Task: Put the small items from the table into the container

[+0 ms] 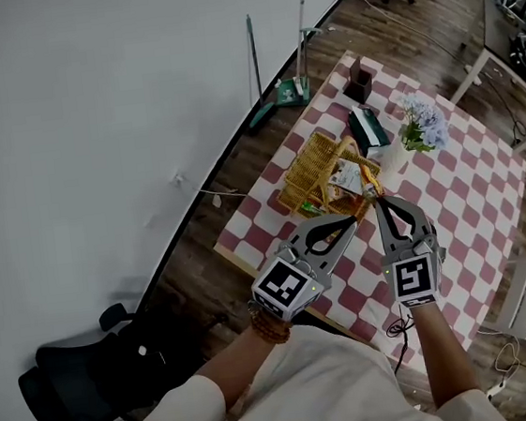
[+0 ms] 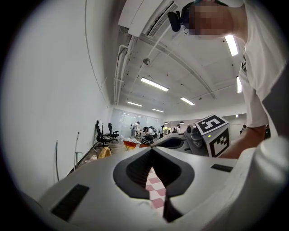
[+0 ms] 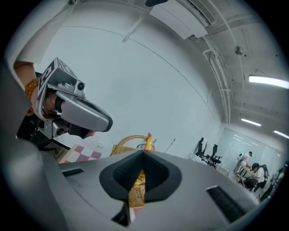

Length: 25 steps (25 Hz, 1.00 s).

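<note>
Your right gripper has its jaws drawn together on a thin orange-and-yellow packet. The packet is pinched at the very tips and its free end sticks out beyond them. Its long axis runs roughly in line with the jaws. Your left gripper is closed tip to tip with nothing between the pads; only the checked cloth shows through the gap behind them. The two tools sit side by side at the near edge of the table, tips angled toward each other. The wicker basket lies directly ahead of and below both, with its near corner just under the held packet. It already holds at least one pale packet; what else is inside cannot be made out. In my judgement the deposit turns on one relation. The packet hangs at the basket's near corner rather than over its middle, so you would need to carry it a little further forward before letting go. The right hand is the one placed for this, and the left has no part in it.
</note>
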### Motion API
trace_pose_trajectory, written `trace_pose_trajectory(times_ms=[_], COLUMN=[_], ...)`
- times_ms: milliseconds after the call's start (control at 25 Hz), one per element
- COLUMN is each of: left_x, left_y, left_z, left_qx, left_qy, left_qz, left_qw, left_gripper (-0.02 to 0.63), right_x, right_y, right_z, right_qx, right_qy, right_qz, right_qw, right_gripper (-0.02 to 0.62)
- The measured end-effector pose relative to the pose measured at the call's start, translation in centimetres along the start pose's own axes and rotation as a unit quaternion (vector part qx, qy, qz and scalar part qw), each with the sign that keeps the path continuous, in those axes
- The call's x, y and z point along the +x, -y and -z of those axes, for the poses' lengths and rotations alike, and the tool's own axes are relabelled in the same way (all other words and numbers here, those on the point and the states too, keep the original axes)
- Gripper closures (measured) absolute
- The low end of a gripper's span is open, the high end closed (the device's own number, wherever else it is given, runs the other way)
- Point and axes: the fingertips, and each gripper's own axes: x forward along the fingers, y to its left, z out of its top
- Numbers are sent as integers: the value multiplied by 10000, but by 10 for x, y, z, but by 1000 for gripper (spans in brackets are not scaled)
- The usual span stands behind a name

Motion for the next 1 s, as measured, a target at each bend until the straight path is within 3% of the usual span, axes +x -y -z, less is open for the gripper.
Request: trace_pose_trajectory(times_ms=[440, 1000], left_x=[10, 1], left_y=[-36, -43], left_z=[19, 34], left_qx=[-98, -316], left_qy=[-150, -233], left_qz=[-231, -306], left_qw=[9996, 9988], left_gripper=[584, 584], right_x=[66, 77], right_y=[-25, -55], right_z=[43, 57], right_qx=[-1198, -914], right_qy=[-652, -852], right_qz=[-387, -894], right_qw=[9899, 9881], right_gripper=[574, 571])
